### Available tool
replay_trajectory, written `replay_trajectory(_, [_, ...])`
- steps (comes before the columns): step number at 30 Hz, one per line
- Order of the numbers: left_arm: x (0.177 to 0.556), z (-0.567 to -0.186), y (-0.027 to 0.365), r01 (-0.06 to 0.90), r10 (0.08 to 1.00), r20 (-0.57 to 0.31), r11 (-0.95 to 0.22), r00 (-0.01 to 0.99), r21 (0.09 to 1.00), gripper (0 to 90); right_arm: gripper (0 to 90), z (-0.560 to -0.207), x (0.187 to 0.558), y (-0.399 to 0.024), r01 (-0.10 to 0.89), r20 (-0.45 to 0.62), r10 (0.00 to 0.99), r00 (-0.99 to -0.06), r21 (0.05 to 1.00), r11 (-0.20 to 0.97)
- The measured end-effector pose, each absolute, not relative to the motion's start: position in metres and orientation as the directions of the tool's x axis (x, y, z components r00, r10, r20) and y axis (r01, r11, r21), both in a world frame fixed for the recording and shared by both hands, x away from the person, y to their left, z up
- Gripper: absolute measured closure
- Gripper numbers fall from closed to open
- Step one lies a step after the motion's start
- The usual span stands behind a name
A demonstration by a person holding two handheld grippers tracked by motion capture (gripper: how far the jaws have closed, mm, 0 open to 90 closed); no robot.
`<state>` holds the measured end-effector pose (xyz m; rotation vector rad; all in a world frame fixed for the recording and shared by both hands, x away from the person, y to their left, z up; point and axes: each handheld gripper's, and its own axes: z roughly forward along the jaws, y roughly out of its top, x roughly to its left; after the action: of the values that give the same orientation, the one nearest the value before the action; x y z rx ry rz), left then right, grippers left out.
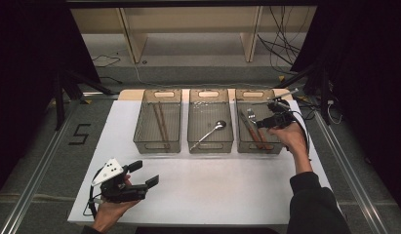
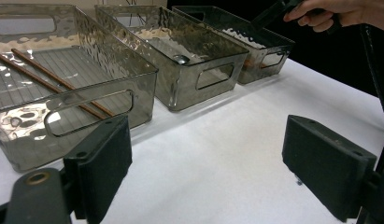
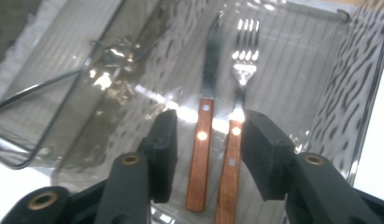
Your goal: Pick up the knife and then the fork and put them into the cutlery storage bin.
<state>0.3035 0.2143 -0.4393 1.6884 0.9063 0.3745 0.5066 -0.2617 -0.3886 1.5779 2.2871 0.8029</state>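
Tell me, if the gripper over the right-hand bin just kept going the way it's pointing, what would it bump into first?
Most likely the two wooden-handled pieces of cutlery, a knife and a fork, lying side by side in the smoky clear plastic bin. The right gripper points down at them with its jaws apart; depth is hard to judge.

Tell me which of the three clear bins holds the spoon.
The middle bin: a lone metal spoon lies in it. The left bin holds chopsticks; the right bin holds a wooden-handled knife and fork.

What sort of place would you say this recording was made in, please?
Probably a lab recording station, not a kitchen: a white table with three clear bins for sorting cutlery, black curtains around it, and loose cables on the floor.
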Motion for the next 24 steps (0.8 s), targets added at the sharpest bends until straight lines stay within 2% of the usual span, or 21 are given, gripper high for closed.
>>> replay_trajectory(12, [0.304, -0.44, 0.214, 0.376, 0.727, -0.201, -0.084, 0.656, 0.923, 15.4, 37.6, -0.368, 0.469, -0.239, 0.672, 0.126, 0.862, -0.491, 0.684, 0.283])
replay_trajectory(24, [0.304, -0.44, 0.214, 0.385, 0.723, -0.212, -0.081, 0.657, 0.919, 15.4, 31.0, -0.371, 0.434, -0.223, 0.609, 0.169, 0.817, -0.551, 0.751, 0.255])
